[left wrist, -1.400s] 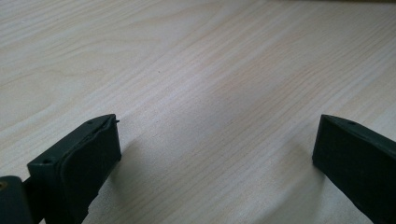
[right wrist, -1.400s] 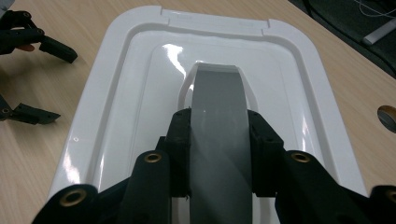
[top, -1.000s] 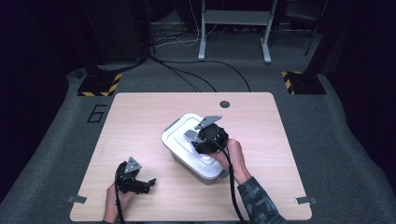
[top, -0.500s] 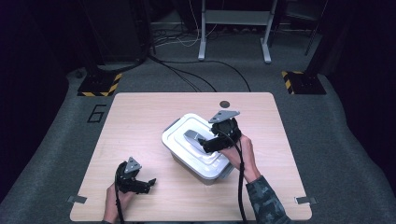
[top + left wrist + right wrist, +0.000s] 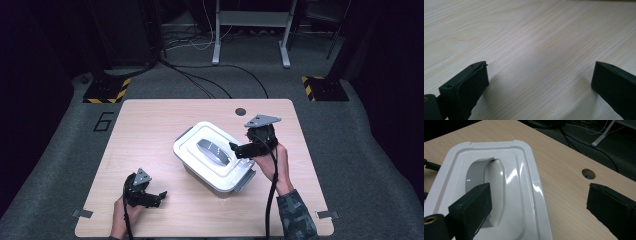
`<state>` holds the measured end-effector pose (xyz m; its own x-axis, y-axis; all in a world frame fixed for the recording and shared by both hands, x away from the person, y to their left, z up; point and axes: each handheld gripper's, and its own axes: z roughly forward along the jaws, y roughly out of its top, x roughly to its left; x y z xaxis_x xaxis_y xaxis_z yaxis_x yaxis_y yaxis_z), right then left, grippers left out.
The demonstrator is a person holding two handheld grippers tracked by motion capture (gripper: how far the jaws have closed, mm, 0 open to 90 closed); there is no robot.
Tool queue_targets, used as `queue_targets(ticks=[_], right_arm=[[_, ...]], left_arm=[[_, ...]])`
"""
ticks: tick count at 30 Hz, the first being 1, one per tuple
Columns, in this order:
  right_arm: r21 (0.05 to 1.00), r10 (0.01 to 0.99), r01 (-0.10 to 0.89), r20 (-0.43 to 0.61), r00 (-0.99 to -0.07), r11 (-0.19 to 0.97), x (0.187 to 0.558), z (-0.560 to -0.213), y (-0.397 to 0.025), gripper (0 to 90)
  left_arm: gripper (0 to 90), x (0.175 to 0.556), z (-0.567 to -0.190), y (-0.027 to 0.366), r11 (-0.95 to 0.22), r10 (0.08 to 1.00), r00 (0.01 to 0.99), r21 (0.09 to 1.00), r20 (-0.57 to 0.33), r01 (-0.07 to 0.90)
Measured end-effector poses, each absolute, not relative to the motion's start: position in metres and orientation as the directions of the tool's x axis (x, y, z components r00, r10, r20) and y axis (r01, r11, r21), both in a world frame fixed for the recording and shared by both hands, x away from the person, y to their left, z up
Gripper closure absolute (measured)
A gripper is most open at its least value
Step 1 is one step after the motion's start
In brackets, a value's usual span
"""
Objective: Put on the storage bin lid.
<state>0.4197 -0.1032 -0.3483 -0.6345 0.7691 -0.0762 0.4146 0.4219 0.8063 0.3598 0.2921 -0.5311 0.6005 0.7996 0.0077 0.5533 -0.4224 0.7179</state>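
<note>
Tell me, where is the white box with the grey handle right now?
In the high view the white box sits near the middle of the table, right beside the right gripper and farther from the left gripper.

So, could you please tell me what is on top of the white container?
A white lid with a grey handle covers the white container; its contents are hidden.

Left gripper [image 5: 159, 196]: held low in the left hand [image 5: 124, 210], jaws spread wide. Right gripper [image 5: 235, 149]: held higher in the right hand [image 5: 272, 160], jaws spread wide and pointing leftward.
</note>
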Motion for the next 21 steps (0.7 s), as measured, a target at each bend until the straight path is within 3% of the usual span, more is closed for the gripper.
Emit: queue_targets(ticks=[21], right_arm=[[0.807, 0.871, 0.503, -0.029, -0.49, 0.31, 0.418, -0.37, -0.179, 5.8]], left_arm=[[0.6, 0.36, -0.531, 0.292, -0.424, 0.798, 0.603, 0.719, 0.008, 0.551]])
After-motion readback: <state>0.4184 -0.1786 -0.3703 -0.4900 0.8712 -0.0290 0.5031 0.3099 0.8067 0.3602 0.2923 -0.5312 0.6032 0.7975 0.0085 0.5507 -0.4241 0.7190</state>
